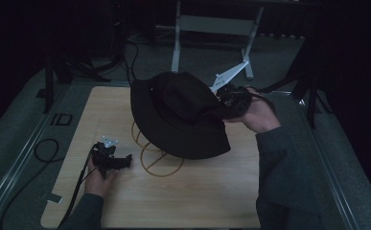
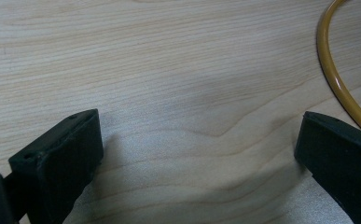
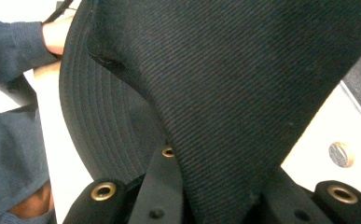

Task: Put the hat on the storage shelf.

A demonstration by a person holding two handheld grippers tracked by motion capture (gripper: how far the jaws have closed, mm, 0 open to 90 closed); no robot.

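High view: black wide-brimmed fabric hat [image 1: 180, 115] pinched at its crown by right tongs [image 1: 227, 101], carried above yellow wire stand [image 1: 155, 154]; left tongs [image 1: 124, 161] gape empty beside stand, resting on bench [image 1: 212, 191].

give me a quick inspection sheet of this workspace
surface: light wooden tabletop, no marks seen
job's things: black bucket hat held above a yellow wire stand
clutter: nothing seen
grippers: right gripper shut on the hat's fabric; left gripper open, resting on the table beside the stand
cables: black cable looping off the table's left edge
surroundings: dark room, grey floor, white metal frame behind the table
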